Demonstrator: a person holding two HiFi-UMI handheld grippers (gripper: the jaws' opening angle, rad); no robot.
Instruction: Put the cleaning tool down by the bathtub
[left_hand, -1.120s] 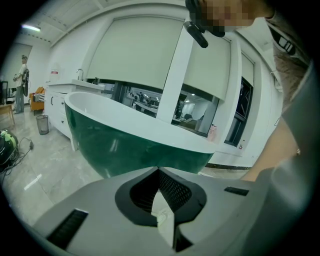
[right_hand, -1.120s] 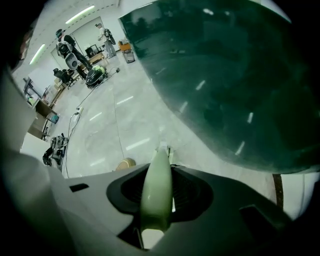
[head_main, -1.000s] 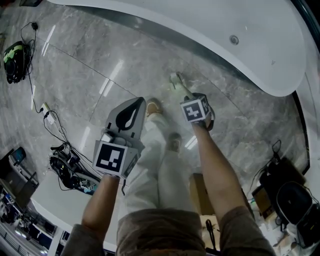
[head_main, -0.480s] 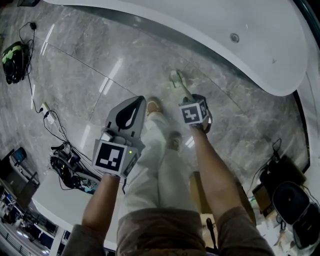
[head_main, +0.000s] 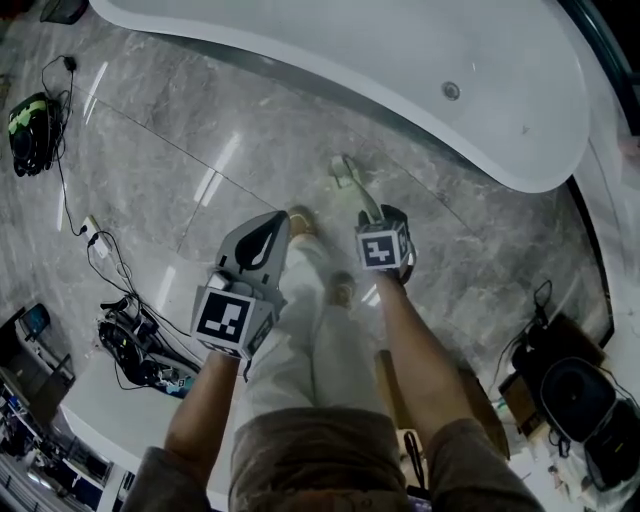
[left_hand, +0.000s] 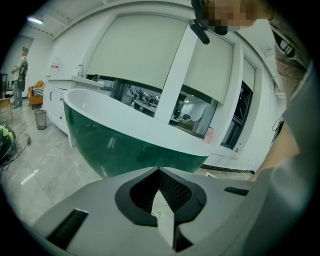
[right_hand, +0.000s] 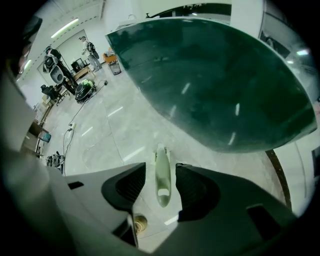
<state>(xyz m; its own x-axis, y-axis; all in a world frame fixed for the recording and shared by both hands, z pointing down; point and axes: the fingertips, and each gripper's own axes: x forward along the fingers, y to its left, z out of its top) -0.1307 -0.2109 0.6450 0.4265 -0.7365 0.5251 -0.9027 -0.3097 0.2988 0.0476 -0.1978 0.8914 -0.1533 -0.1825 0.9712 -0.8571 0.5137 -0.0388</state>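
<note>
Since just opened wide and gripping nothing, lift the right gripper (right_hand: 160, 166) straight off the cleaning tool (head_main: 358, 190) lying on the floor (head_main: 180, 150) below its parted jaws, near the bathtub (head_main: 400, 70), placing apparently done, with the left gripper (left_hand: 159, 172) shut and empty.

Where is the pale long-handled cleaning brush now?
Head view: the brush lies on the grey marble floor beside the white bathtub, between the right gripper's jaws, which have just opened clear of it.
</note>
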